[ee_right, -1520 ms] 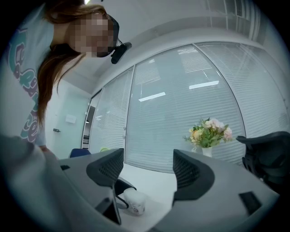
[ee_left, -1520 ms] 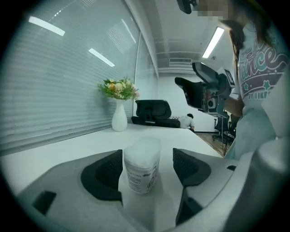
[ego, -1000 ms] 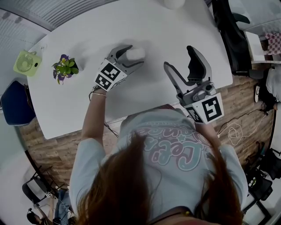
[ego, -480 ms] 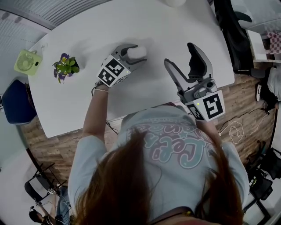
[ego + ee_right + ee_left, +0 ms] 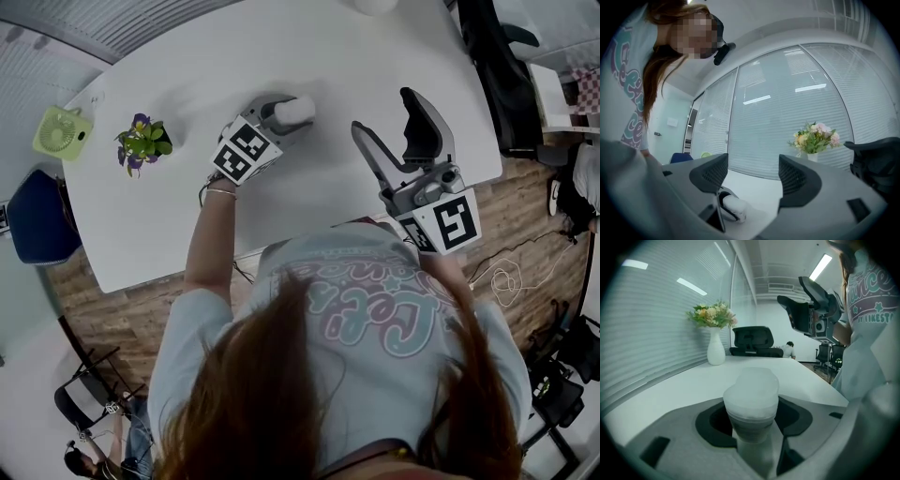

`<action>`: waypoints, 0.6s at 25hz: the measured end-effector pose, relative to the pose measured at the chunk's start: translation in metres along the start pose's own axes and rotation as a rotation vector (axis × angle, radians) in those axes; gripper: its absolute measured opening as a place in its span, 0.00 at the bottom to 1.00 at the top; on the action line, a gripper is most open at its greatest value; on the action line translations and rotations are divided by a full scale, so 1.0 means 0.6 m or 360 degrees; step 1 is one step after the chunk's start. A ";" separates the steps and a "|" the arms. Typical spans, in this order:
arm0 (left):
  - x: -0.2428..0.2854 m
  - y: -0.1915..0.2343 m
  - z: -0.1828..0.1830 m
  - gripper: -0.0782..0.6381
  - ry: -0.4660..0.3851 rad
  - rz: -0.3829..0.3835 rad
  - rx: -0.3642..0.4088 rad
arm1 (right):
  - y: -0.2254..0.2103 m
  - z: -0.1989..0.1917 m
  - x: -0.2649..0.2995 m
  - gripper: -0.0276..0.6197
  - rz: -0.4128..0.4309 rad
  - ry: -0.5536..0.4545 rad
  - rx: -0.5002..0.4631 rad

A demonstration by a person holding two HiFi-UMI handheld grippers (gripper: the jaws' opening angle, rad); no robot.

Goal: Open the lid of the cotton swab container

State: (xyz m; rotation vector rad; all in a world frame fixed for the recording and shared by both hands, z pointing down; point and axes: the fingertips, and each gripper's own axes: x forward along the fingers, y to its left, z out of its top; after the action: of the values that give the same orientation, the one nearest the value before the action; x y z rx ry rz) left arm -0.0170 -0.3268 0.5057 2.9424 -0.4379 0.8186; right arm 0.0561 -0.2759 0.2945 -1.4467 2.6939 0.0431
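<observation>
The cotton swab container [image 5: 294, 109], a small translucent white tub with a domed lid, stands upright on the white table [image 5: 187, 56]. My left gripper [image 5: 287, 114] reaches round it from the near left. Its jaws have just been closing with the container [image 5: 751, 401] between them, and the dark pads [image 5: 721, 423] now touch the tub's body below the shut lid. My right gripper [image 5: 386, 117] hovers open and empty to the right of the tub, apart from it. From the right gripper [image 5: 752, 173], the container [image 5: 734, 209] shows low down between the left jaws.
A small pot of purple flowers [image 5: 141, 141] and a green fan [image 5: 58, 133] sit at the table's left end. A white vase of flowers [image 5: 715, 350] stands at the far end, with a black office chair [image 5: 752, 341] behind it. A blue chair [image 5: 33, 220] is beside the table's left edge.
My left gripper slid forward so the container sits deeper between its jaws, and the jaws narrowed onto it. The right gripper stayed where it was.
</observation>
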 end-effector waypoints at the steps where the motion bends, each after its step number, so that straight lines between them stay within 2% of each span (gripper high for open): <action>1: 0.000 0.001 -0.001 0.42 0.0001 0.0004 0.0002 | 0.001 0.001 -0.001 0.55 0.0000 -0.0002 -0.0002; 6: -0.005 -0.007 0.000 0.39 -0.0013 0.0007 0.0011 | 0.004 0.007 -0.005 0.55 -0.0001 -0.0023 -0.0006; 15: -0.017 -0.022 0.005 0.39 -0.0012 -0.0028 0.0070 | 0.008 0.012 -0.009 0.55 0.0006 -0.0043 -0.0003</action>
State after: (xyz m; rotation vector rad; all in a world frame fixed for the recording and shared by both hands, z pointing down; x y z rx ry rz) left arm -0.0201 -0.3116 0.4982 2.9859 -0.3995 0.8258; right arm 0.0553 -0.2682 0.2875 -1.4315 2.6759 0.0651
